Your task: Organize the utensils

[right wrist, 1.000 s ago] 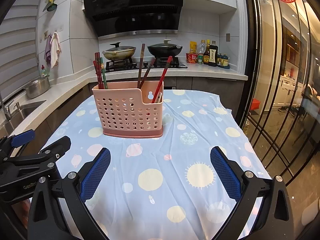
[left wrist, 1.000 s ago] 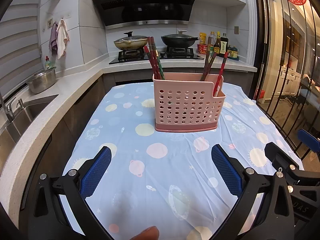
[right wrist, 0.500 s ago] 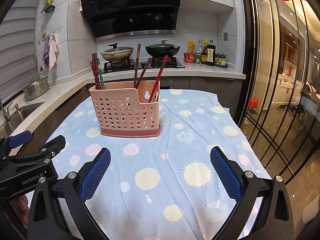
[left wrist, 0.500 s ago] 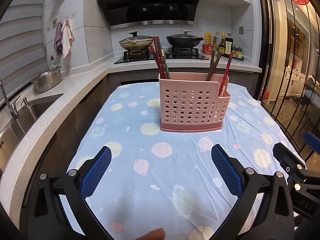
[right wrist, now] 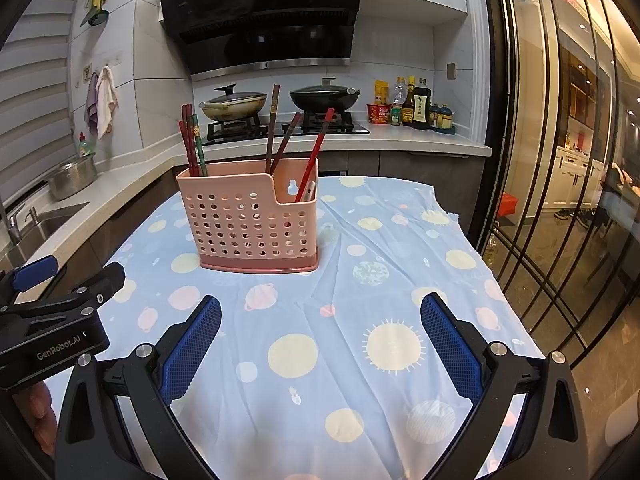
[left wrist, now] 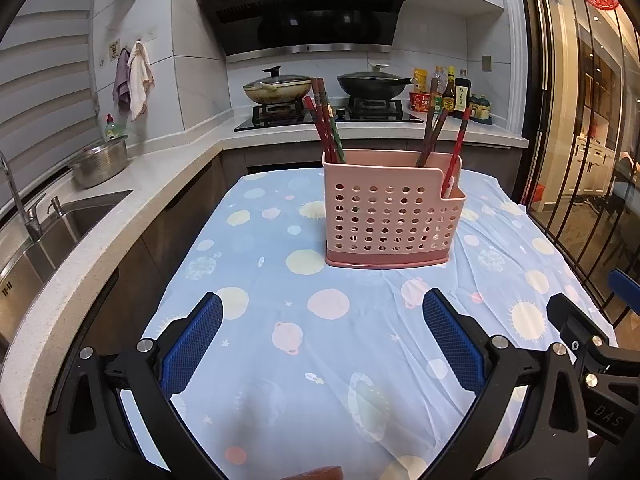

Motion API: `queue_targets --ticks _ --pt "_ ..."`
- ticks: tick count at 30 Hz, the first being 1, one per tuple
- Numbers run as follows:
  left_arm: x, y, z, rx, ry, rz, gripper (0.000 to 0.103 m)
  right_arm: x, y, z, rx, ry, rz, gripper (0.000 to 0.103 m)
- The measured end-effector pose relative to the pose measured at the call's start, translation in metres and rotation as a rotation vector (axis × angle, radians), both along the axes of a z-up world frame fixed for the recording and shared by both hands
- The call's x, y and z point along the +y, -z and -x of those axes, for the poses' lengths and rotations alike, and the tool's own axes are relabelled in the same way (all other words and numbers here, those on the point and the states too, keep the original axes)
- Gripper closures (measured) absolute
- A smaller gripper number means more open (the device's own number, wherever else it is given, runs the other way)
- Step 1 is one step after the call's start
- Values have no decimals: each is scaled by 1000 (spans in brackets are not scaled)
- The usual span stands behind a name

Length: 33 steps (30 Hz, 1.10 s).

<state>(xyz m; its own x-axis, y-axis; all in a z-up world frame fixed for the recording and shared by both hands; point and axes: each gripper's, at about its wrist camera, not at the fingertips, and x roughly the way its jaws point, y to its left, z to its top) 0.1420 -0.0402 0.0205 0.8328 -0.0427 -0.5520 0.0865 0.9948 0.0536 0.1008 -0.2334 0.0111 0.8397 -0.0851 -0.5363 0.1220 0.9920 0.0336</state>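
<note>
Leftmost, a steel sink (left wrist: 60,224) and a metal bowl (left wrist: 100,160) sit on the pale stone counter (left wrist: 120,220). Left gripper (left wrist: 322,344) hovers low over the near edge of the desk (left wrist: 280,280), which is covered in a blue planet-print cloth; its blue-padded fingers (left wrist: 192,344) are spread wide, holding nothing, aimed level at the holder. Pink perforated plastic utensil holder (left wrist: 390,216) stands upright mid-desk, well apart from both tools. Red and dark chopsticks (left wrist: 326,128) lean in its left end; more chopsticks (left wrist: 434,136) lean in the right part, one red stick (right wrist: 314,156) in the low front pocket. Right gripper (right wrist: 320,340) is held beside the left, same low forward pose, fingers (right wrist: 450,340) likewise wide apart and empty.
</note>
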Motion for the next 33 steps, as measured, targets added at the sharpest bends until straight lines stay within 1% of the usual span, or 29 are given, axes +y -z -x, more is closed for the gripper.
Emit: queue_targets --ticks 3,12,33 --pt "2 1 -1 5 -1 9 7 1 1 0 1 -1 3 7" --pt "5 3 -4 12 -21 3 7 0 4 -2 12 -1 2 7" --pt "9 3 -6 14 -33 0 7 0 4 -2 13 4 3 7"
